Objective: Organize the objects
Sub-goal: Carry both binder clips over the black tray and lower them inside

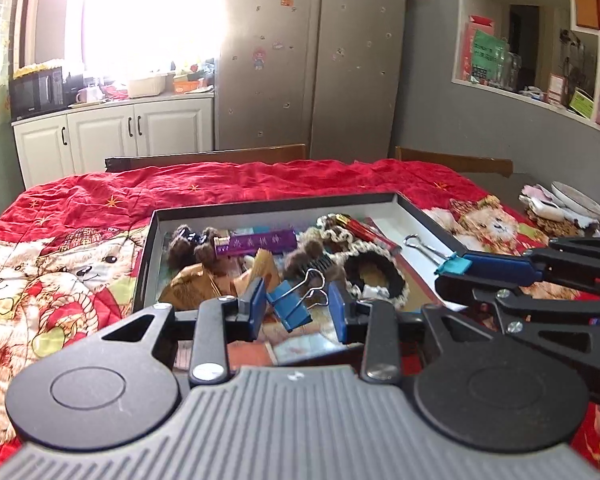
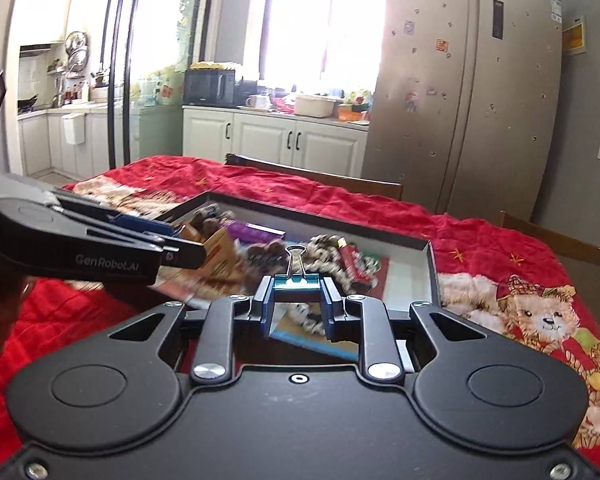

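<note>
A shallow black box [image 1: 276, 204] with a white inside lies on the red cloth. It holds furry brown hair clips, a purple packet [image 1: 256, 243], a crocheted scrunchie and a red stick. My left gripper [image 1: 296, 296] is shut on a blue binder clip [image 1: 288, 314], held tilted above the box's near end with its wire handles up. My right gripper [image 2: 296, 294] is shut on a teal binder clip [image 2: 296, 281] with its silver handle upright, above the box [image 2: 340, 225]. In the left wrist view the right gripper [image 1: 458, 276] reaches in from the right with the teal clip [image 1: 454, 265]. The left gripper [image 2: 188, 242] enters the right wrist view from the left.
A red bear-print cloth [image 1: 80, 208] covers the table. Wooden chair backs [image 1: 220, 157] stand along the far edge. A stack of plates and scraps [image 1: 576, 200] sits at the table's right end. Beyond are white cabinets, a fridge and wall shelves.
</note>
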The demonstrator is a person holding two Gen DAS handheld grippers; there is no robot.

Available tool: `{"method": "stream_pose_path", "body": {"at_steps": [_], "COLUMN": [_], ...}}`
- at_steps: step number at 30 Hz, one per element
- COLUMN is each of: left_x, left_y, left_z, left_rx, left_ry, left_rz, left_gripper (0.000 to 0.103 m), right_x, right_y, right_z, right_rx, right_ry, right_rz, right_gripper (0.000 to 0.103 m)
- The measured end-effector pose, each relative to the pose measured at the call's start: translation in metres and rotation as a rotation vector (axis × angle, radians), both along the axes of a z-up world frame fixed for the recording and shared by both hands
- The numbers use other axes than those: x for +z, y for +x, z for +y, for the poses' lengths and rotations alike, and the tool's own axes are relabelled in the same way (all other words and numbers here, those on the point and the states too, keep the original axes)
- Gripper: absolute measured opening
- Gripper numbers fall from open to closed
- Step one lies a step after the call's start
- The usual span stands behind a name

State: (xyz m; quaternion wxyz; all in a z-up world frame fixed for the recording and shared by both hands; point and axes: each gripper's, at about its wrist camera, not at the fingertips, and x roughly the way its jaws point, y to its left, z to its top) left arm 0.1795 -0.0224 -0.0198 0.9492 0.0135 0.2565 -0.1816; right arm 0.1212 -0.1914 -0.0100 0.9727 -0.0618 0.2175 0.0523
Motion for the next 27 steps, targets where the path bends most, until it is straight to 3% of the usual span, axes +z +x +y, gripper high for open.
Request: {"method": "stream_pose_path", "body": {"at_steps": [13, 27], "left_x": [-0.017, -0.035], "left_y": [0.039, 0.05], "left_z": [-0.019, -0.035], "left_rx": [-0.015, -0.042], "left_ry": [0.004, 0.058], "left_rz": [0.039, 0.056], "left_gripper": [0.038, 0.038], "right_x": [-0.024, -0.043], "right_y": [0.055, 0.072], "right_z": [-0.022, -0.027], "right_rx": [-0.074, -0.059], "right_ry": [0.045, 0.053], "right_rz": [0.049, 0.105], "right_gripper": [0.023, 0.023]}}
